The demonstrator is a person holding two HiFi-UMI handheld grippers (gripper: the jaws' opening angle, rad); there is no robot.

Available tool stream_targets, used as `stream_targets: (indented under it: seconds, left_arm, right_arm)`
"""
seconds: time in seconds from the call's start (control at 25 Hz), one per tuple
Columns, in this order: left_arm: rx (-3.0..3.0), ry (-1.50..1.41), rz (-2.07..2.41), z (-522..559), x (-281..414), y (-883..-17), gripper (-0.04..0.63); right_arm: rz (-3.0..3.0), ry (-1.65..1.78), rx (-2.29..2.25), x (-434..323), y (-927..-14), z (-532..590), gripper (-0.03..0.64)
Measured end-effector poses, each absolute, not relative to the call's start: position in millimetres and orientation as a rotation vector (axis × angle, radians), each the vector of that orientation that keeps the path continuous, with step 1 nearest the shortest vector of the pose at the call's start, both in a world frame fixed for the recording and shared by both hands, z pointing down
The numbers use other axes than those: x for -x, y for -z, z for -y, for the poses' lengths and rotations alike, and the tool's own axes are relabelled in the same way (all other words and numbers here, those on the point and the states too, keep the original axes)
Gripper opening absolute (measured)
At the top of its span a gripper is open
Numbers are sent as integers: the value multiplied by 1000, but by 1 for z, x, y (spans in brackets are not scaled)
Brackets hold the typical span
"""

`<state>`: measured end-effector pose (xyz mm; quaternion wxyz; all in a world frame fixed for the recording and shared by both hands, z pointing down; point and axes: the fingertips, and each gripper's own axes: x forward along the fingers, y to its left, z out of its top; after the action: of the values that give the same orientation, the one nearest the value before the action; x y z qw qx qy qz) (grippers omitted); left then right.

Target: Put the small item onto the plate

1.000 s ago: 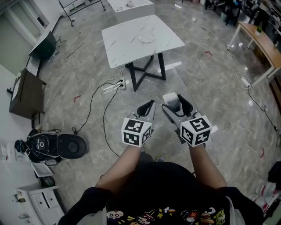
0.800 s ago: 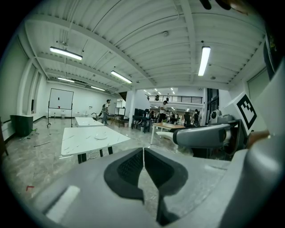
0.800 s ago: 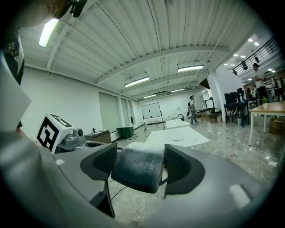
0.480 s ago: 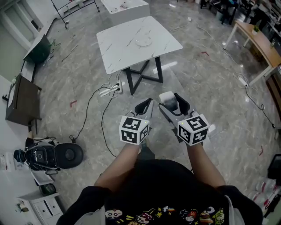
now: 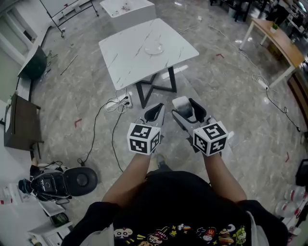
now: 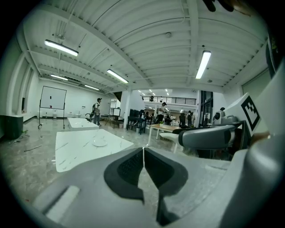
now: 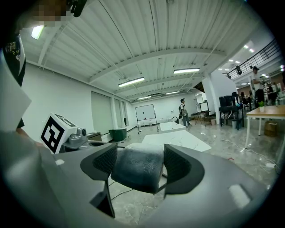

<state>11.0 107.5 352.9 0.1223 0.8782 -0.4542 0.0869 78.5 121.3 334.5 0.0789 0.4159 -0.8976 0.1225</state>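
While the person stands on the grey marbled floor [image 5: 231,96] well short of the white table [image 5: 126,62], both grippers are held out in front of the body, side by side and near each other, each with its marker cube turned up toward the head camera. Between the two, the right gripper [image 5: 187,106] is the loaded one: its jaws stand a narrow way apart and clamp the small item [image 7: 137,168], a pale grey, soft-looking block with a faintly speckled surface. Seen from the right gripper view, the block fills the gap from side to side and touches the dark ribbed pads [image 7: 100,162] on both flanks, its front end reaching a little past the jaw tips. Beside it, the left gripper [image 6: 143,150] has its jaws pressed together, the tips meeting in a thin line with nothing between them.

Ahead of both grippers, the table has a marble-patterned top on a dark crossed frame, and the plate [image 5: 154,48] lies flat on that top, toward its far side, so the small item and the plate are well apart. Beyond it stands a second white table [image 5: 126,7]. On the floor near the table's frame lies a power strip [image 5: 122,101] with a dark cable trailing from it, and a wooden desk [image 5: 276,41] stands off to the person's right. Several people stand far back in the hall in the left gripper view
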Motion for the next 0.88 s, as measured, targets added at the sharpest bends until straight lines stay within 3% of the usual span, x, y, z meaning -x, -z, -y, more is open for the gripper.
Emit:
stream_targets:
  seconds: [0.88]
  left_arm:
    - [-2591,-282,1225,-36,55,-363,0]
  right_arm:
    - [2643,-382,-1337,-12,-338,-47,353]
